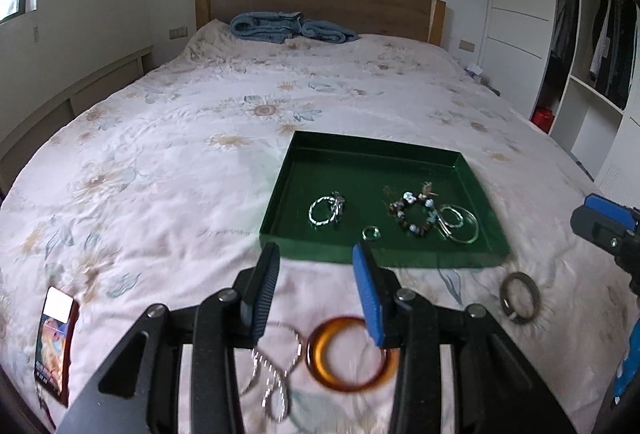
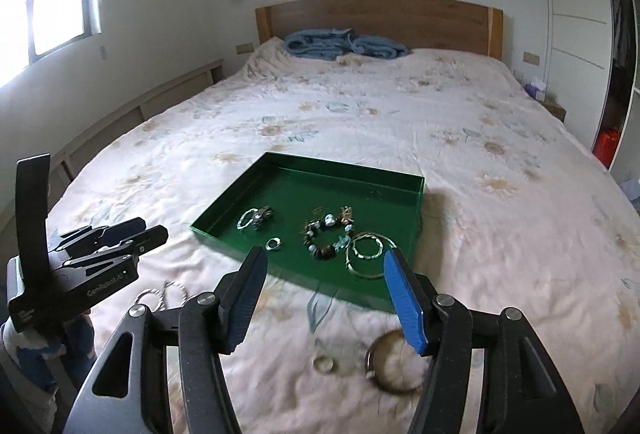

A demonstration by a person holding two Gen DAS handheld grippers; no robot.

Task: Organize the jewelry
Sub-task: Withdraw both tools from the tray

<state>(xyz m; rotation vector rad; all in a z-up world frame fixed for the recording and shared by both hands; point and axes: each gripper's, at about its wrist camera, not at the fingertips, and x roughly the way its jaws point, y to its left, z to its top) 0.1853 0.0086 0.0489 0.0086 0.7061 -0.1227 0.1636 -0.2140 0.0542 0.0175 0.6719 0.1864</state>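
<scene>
While tilted downward, both grippers, left (image 1: 316, 258) and right (image 2: 326, 266), hover spread, empty.

A shallow, rectangular dark green tray (image 1: 472, 170) lies flat just beyond the left gripper's (image 1: 316, 262) tips, holding a twisted silver bangle (image 1: 322, 212), a small silver ring (image 1: 371, 233), a dark beaded bracelet (image 1: 416, 214) and thin silver hoops (image 1: 460, 222). Below the fingers lie a glossy amber bangle (image 1: 348, 354) and silver chain (image 1: 276, 366); a grey-brown stone bangle (image 1: 519, 297) lies right.
</scene>
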